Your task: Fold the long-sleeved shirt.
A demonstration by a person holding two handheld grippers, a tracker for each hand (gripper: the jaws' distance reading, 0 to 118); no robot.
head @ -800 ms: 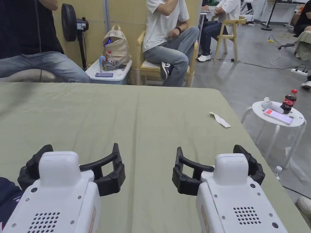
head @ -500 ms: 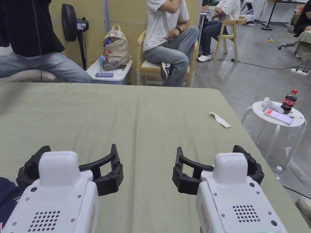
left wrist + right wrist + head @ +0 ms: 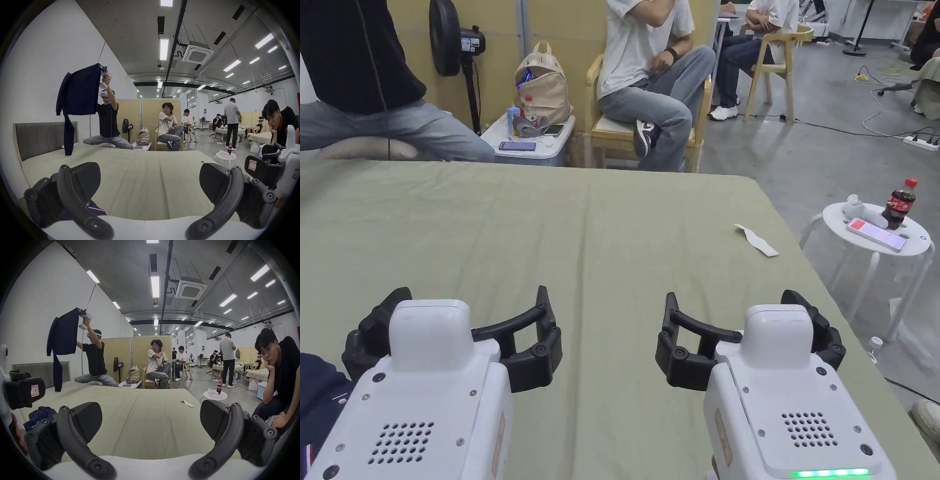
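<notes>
— Hovering over the bed, both tools look idle: the left gripper and the right gripper have their jaws spread wide with nothing between them.

— So where's the shirt?

— Crumpled in a dark navy heap at the bed's near left corner, just beside the left gripper. I'd say folding hasn't begun; the first grasp is the step in hand.

— And next?

— Probably swing left, pinch the soft, bunched cloth and spread it flat on the bed's smooth olive sheet, which lies faintly creased.
</notes>
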